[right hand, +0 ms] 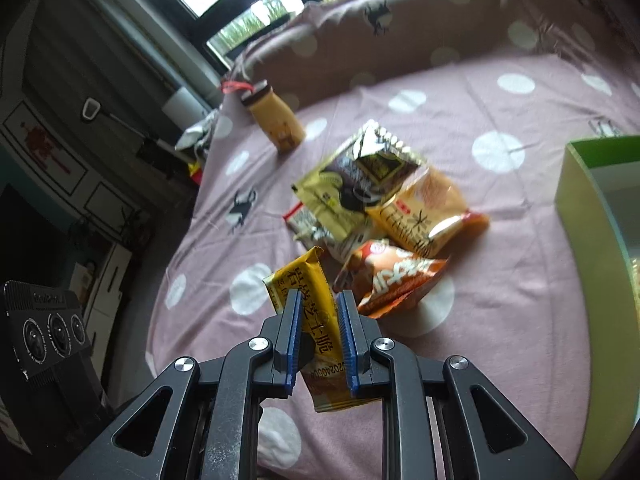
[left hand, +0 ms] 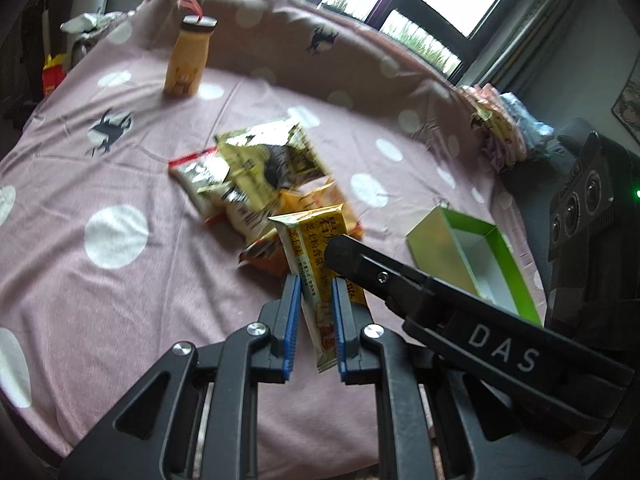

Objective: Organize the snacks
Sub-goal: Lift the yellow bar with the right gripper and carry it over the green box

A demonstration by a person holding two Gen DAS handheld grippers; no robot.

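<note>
Tools tilted downward: left tool (left hand: 316, 312) and right tool (right hand: 318, 336) both clamp yellow snack bar (left hand: 316, 256).

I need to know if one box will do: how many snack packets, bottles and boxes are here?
Snack packets visible: 5 (yellow packet, gold packet, red-edged packet, pale orange packet, orange foil packet)
Bottle: 1
Green box: 1
Total: 7
</note>
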